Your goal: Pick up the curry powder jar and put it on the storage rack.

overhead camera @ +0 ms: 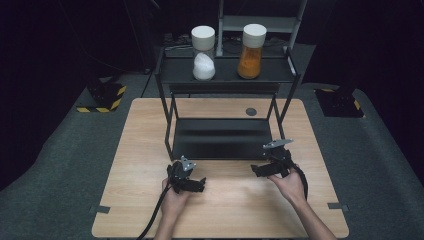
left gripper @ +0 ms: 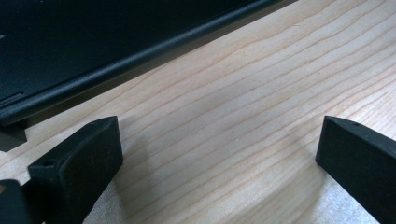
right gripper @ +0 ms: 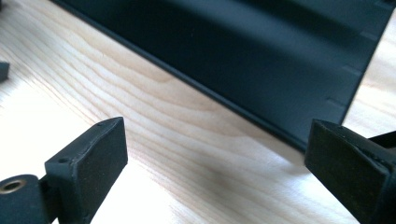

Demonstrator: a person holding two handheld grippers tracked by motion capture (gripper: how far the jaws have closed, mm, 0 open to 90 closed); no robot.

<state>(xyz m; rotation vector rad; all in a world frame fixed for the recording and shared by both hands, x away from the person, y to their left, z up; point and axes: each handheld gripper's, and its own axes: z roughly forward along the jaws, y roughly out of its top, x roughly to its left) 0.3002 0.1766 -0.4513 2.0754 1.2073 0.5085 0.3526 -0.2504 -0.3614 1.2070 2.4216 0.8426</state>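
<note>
We start with the wooden table, which carries a black two-tier rack toward its twelve o'clock side. The rack's lower shelf is bare; its upper shelf holds two jars with white lids, well apart from both grippers. The jar of white powder stands at about eleven o'clock from the table's centre, the jar of orange powder at about one o'clock. We read no label, brand or writing on either jar, nor on the rack.

Nearer us, the left gripper rests low over the table at about seven o'clock, and the right gripper at about five o'clock, just in front of the lower shelf's edge. In each gripper view the two black jaws stand spread wide with bare wood between them, holding nothing.

We judge that the work has not yet begun: both grippers sit at a ready pose, facing the rack. The next move probably calls for lifting one gripper up to the upper shelf and bringing its spread jaws around a jar's body below the lid, squarely enough not to tip it.
</note>
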